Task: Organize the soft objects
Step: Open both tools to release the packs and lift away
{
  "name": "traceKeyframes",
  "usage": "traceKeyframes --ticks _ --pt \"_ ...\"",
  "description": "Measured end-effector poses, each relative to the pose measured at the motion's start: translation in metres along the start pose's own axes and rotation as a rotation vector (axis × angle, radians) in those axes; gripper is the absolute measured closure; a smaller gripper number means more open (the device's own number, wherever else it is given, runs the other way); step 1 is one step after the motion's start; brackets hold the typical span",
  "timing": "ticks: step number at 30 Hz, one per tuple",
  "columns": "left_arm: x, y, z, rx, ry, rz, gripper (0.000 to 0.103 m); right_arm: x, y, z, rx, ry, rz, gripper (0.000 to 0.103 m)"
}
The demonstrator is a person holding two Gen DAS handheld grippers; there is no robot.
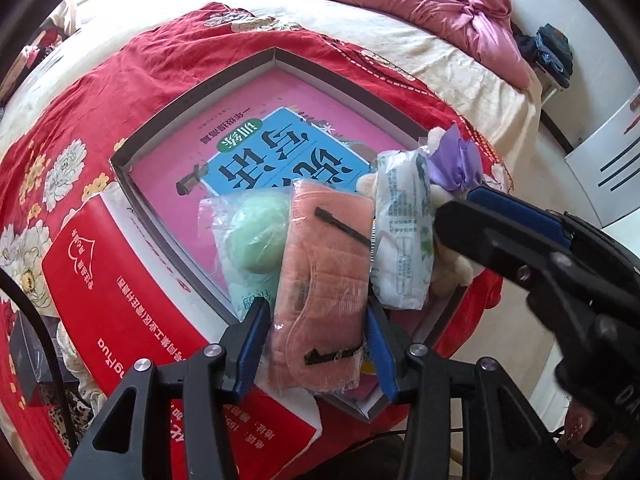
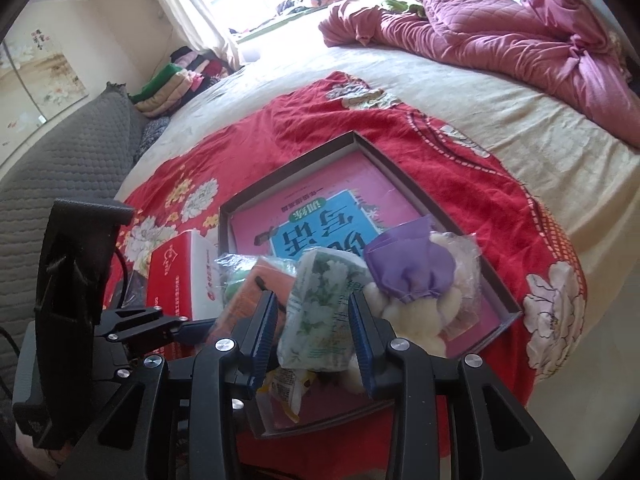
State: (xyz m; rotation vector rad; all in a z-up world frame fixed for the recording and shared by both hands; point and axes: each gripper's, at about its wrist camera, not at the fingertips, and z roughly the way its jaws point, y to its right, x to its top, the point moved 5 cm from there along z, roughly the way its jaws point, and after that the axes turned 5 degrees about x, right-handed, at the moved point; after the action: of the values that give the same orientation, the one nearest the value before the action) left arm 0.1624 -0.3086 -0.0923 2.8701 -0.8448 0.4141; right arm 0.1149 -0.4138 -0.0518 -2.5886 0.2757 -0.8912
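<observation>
— What have you got in each hand?

— My left gripper point(image 1: 318, 344) stands partly open around a wrapped orange pack point(image 1: 324, 280), its blue pads at the pack's two sides. The wrapper bulges there, so I can't tell whether the pads press on it or only flank it. My right gripper point(image 2: 314, 344) is also partly open, its pads closed against a white tissue pack point(image 2: 320, 312) with green flowers printed on it.

— Where do those packs sit?

— Both stand over the near corner of the grey tray point(image 1: 160, 128) on the red floral blanket point(image 1: 80, 120) spread on the bed point(image 2: 440, 88). A pink book point(image 1: 240, 132) lies flat in the tray.

— What else is there?

— A green ball in a clear bag point(image 1: 248, 236), just left of the orange pack and half hidden behind it. To the right, a cream plush toy with a purple cloth point(image 2: 408, 276); its lower body is covered by the tissue pack and my right gripper, so I can't make out what kind of toy it is. Under the tissue pack, a yellow-printed packet point(image 2: 288, 392) peeks out, mostly hidden.

— And outside the tray?

— A red and white box point(image 2: 180, 284) beside its left edge, its near end cut off behind my left gripper.
</observation>
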Motion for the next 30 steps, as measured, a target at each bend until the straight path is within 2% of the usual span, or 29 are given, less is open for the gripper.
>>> traceKeyframes --ticks 13,16,19,26,29,30 --pt "-0.002 -0.002 -0.007 -0.022 0.022 -0.031 0.053 0.004 0.005 -0.021 -0.031 0.043 0.010 0.064" --pt "-0.004 -0.003 -0.011 -0.039 0.034 -0.051 0.053 0.004 0.005 -0.023 -0.039 0.048 0.010 0.053" --pt "-0.006 -0.005 -0.015 -0.043 0.043 -0.064 0.053 0.003 0.005 -0.027 -0.046 0.052 0.008 0.052" --pt "-0.011 -0.005 -0.032 -0.025 0.087 -0.077 0.039 0.000 0.008 -0.035 -0.085 0.062 0.003 0.047" --pt "-0.014 -0.006 -0.039 -0.006 0.109 -0.079 0.028 0.000 0.010 -0.039 -0.110 0.071 0.005 0.045" --pt "-0.015 -0.006 -0.041 -0.003 0.112 -0.082 0.027 0.000 0.010 -0.042 -0.117 0.077 0.007 0.043"
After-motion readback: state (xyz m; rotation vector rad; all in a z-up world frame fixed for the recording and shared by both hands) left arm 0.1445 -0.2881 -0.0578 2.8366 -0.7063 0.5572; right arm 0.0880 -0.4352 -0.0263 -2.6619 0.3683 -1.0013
